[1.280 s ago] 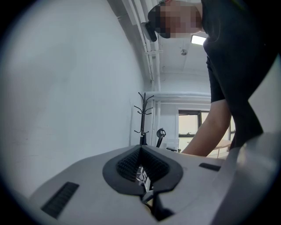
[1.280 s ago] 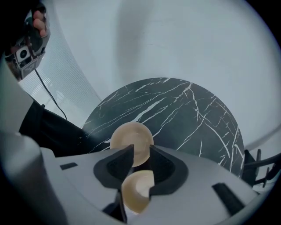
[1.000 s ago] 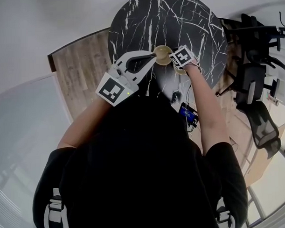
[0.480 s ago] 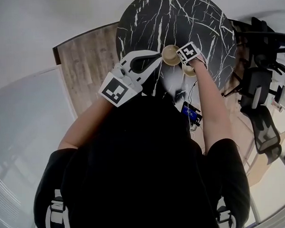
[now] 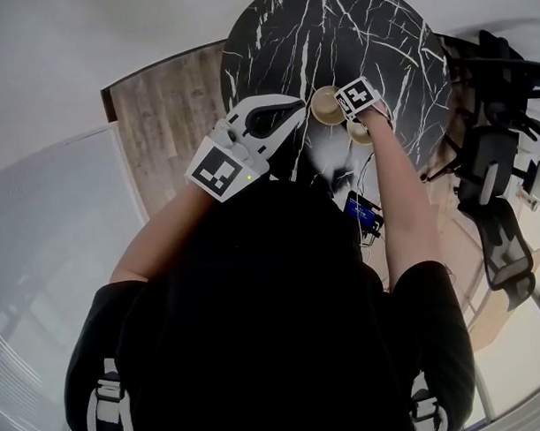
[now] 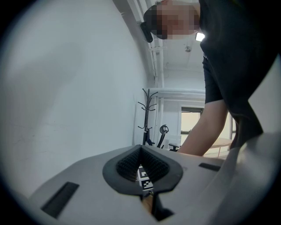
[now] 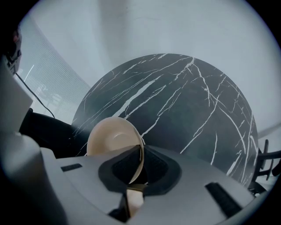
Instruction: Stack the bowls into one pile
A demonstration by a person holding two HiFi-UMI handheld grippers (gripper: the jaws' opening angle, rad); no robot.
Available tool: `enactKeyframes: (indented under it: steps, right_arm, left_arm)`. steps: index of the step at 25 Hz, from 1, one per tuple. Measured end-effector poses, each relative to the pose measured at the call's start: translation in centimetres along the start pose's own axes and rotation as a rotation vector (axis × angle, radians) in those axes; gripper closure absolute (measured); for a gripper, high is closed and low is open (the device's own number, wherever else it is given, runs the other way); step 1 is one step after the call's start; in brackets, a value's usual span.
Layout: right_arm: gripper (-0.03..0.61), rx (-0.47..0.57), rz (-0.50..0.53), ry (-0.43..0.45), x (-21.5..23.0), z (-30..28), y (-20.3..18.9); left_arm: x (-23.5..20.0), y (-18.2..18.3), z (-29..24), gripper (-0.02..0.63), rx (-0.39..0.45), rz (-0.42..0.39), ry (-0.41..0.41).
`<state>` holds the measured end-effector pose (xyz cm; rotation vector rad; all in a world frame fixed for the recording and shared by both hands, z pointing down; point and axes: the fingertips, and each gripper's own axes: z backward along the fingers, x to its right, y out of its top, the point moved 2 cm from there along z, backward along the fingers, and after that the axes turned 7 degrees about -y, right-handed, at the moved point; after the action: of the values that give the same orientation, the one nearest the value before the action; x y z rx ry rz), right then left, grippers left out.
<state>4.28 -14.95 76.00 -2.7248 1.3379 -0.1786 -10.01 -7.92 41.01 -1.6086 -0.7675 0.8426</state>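
Note:
Two beige bowls stand side by side near the front edge of the round black marble table [image 5: 334, 31]. My right gripper [image 5: 348, 113] points steeply down over them. Its jaws have just been closing, and they are now shut on the right rim of the left bowl [image 5: 322, 104], which is upright on the table. In the right gripper view the same bowl [image 7: 112, 137] has its thin wall pinched between the pads of the right gripper [image 7: 139, 151]. The second bowl [image 5: 361, 133] peeks out under that hand. My left gripper [image 5: 295, 109] hovers level to the left, shut and holding nothing.
Black office chairs [image 5: 489, 158] crowd the table's right side. Wooden floor [image 5: 160, 117] and a pale partition lie to the left. A small device with a blue screen [image 5: 357, 212] sits below the table edge. A coat stand [image 6: 147, 114] shows in the left gripper view.
My right gripper has sunk onto the left bowl and closed on its rim. The left gripper has stayed where it was.

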Motion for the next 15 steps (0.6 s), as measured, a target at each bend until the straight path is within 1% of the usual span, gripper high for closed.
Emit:
enactKeyframes:
  steps: [10,15]
  right_arm:
    - [0.568,0.031,-0.037,0.083,-0.5,1.4,0.7]
    - [0.568,0.044,-0.026,0.093,-0.4,2.8,1.3]
  left_arm:
    - [0.7,0.5,-0.5,0.611,0.002,-0.001,-0.007]
    - [1.2,0.8,-0.9,0.611,0.004,-0.006,-0.016]
